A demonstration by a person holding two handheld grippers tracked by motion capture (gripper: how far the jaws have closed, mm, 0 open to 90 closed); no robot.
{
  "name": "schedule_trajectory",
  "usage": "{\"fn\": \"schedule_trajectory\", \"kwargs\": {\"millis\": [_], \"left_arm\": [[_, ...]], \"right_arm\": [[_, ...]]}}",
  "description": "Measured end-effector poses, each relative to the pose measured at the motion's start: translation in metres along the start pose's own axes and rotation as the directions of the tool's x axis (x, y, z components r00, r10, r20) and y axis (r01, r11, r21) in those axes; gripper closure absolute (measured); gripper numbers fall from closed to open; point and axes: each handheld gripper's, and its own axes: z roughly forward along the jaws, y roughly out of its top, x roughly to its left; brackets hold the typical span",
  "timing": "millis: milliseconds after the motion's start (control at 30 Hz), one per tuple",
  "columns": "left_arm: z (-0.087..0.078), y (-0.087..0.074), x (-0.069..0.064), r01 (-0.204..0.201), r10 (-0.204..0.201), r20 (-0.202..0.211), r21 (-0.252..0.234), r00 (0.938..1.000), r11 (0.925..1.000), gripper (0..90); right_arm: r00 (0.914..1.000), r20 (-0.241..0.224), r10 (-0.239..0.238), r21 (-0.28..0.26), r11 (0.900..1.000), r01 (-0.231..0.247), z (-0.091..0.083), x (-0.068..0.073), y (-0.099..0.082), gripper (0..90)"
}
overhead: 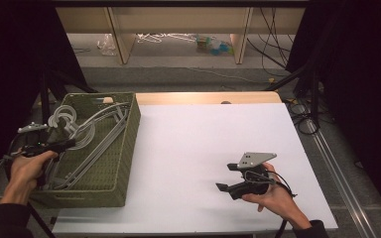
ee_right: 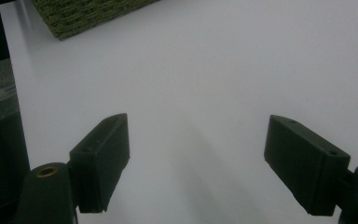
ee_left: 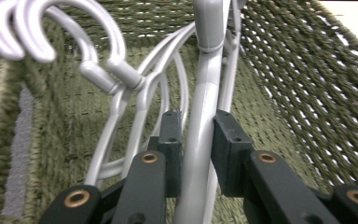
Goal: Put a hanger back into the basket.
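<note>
- Your left gripper [ee_left: 196,140] is down inside the green woven basket [overhead: 129,148], with its jaws either side of the grey bar of one hanger [ee_left: 200,154]. The right pad looks to be touching the bar and a thin gap shows at the left pad, so I read this as a loose pinch at best, not a firm hold.
- Your right gripper [overhead: 228,177] rests over the bare white table [overhead: 193,134], well apart from the basket, jaws spread wide with nothing between them.
- Risk one: lift now and the smooth, round bar may slide through the pads, because the hold looks so light. Close fully before you raise it.
- Risk two: the hanger lies in a tangle. Just past your jaws, other grey hangers [overhead: 92,144] cross it, and two hooks [ee_left: 51,32] curl together at the basket's far left end. A straight pull could drag its neighbours along or catch a hook on the weave.
- Risk three: the basket is light and sits near the table's left edge; a snagged hook could tip or shift it, and your right hand is too far off to steady it.
- The basket holds a bundle of grey hangers, laid lengthwise with hooks toward the far end. I cannot count them; they overlap.
- Beyond the table, on the floor, lie more hangers [overhead: 161,37] and some clutter.
</note>
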Motion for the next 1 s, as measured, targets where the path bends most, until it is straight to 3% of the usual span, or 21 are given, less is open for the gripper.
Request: {"fn": "schedule_trajectory", "kwargs": {"millis": [133,433,667,833,1000], "left_arm": [[0.001,-0.001,0.001,0.020,-0.020,-0.010,0.001,0.9997,0.9998,73.8],[0.003,-0.002,0.003,0.024,-0.023,-0.053,0.012,0.9983,0.9996,71.0],[-0.002,-0.002,0.005,0.064,-0.067,-0.086,-0.031,0.9941,0.9974,67.1],[-0.010,0.000,0.001,0.067,-0.073,-0.088,-0.075,0.9935,0.9949,64.6],[-0.018,0.004,-0.006,0.044,-0.054,-0.081,-0.117,0.9952,0.9922,63.6]], "right_arm": [[1.0000,-0.004,-0.003,0.001,1.0000,0.003,0.000,0.000,0.000,23.1],[1.0000,-0.003,0.000,0.001,1.0000,0.000,0.000,0.000,0.000,22.9],[1.0000,-0.002,0.008,-0.001,1.0000,-0.008,0.000,-0.001,0.000,22.7],[0.9999,0.005,0.013,0.000,0.9999,-0.013,0.000,-0.002,0.000,22.5],[1.0000,0.004,0.008,0.000,1.0000,-0.008,0.000,-0.002,0.000,22.5]]}}
